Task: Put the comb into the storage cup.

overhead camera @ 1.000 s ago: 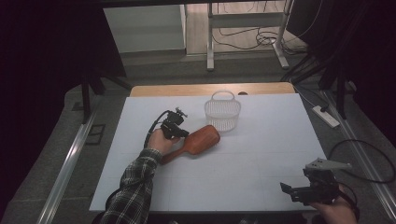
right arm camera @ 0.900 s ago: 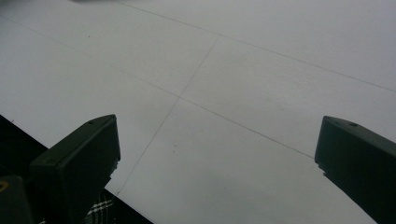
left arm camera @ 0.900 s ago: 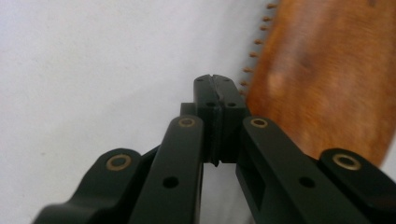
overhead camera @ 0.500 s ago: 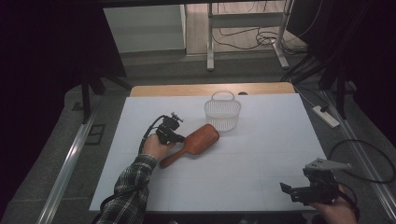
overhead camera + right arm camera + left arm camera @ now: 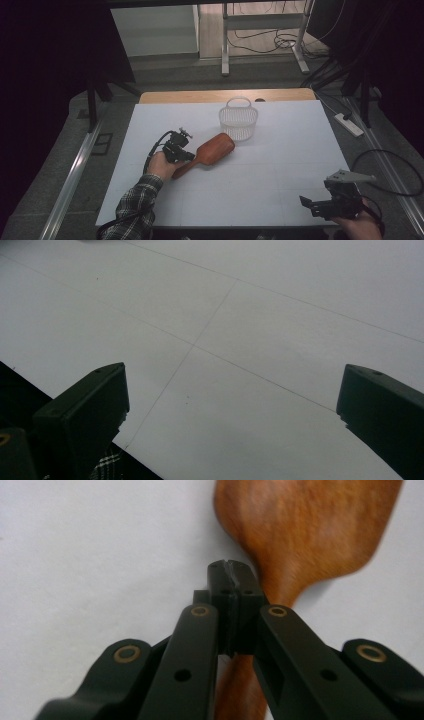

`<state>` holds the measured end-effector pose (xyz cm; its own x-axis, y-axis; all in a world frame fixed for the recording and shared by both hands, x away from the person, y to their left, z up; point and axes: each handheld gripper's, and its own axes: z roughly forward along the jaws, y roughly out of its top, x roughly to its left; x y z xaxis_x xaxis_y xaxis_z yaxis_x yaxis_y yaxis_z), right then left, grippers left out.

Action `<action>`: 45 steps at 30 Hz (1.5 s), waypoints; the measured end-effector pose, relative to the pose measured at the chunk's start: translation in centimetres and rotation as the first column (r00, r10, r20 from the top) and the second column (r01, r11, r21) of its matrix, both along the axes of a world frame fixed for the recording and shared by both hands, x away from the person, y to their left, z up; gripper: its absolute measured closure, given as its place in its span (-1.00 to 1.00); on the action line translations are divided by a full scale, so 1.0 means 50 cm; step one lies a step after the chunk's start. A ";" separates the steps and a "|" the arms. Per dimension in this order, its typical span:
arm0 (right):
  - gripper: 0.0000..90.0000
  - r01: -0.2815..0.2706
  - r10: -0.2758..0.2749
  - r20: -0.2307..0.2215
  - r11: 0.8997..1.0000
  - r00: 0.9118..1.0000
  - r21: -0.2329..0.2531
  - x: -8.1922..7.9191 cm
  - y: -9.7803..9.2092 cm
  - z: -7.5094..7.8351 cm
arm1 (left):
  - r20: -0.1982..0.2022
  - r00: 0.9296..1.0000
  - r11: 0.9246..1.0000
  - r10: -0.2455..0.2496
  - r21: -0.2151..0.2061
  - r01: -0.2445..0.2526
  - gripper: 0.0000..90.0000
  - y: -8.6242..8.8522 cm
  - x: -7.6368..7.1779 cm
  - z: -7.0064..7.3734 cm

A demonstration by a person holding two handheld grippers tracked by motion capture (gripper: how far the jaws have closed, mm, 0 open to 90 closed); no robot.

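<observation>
Left claw (image 5: pixel 186 155) at approx 9 o'clock of table (image 5: pixel 280 150) centre, jaws together. In left gripper view tips meet just above the neck of the wooden brush (image 5: pixel 305 535), beside it, not clamped on it; contact w/ wood can't be told. Brush (image 5: pixel 212 151) lies flat on table, head toward 1 o'clock, handle toward 7 o'clock under left hand (image 5: pixel 159 165). White mesh basket (image 5: pixel 238 120) stands upright at 12 o'clock, just beyond brush head, near it; whether touching, can't tell. Nothing seen inside basket. Right claw (image 5: pixel 309 206) at 5 o'clock near table edge, jaws wide apart, holding nothing; well apart from brush.
</observation>
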<state>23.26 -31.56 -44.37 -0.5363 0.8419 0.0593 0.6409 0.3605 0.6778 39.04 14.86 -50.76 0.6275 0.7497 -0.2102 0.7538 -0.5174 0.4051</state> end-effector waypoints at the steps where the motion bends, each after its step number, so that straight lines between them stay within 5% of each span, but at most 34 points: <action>1: -0.99 0.000 0.000 0.000 1.000 1.000 0.000 0.000 0.000 0.000 | 0.004 1.000 1.000 0.001 0.004 -0.001 0.98 0.000 -0.006 0.002; 24: -0.99 -0.007 0.007 -0.002 1.000 1.000 -0.001 -0.001 0.001 0.000 | -0.009 1.000 1.000 0.001 -0.008 -0.001 0.98 -0.003 -0.045 -0.001; 29: -0.99 -0.007 0.007 -0.003 1.000 1.000 0.000 -0.001 0.001 0.000 | 0.022 1.000 1.000 0.019 -0.016 -0.019 0.85 0.006 -0.055 0.013; 35: -0.99 -0.007 0.007 -0.003 1.000 1.000 -0.001 0.000 0.002 0.000 | 0.063 0.997 0.998 0.039 -0.053 -0.036 0.53 0.021 -0.067 0.033; 45: -0.99 -0.007 0.007 -0.001 1.000 1.000 -0.001 -0.001 0.002 0.000 | 0.090 0.995 0.998 0.034 -0.058 -0.029 -0.08 0.019 -0.086 0.047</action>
<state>23.22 -31.48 -44.34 -0.5423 0.8381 0.0592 0.6390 0.3657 0.6767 34.72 15.79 -48.40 0.6221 0.7579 -0.1961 0.7283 -0.4684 0.5002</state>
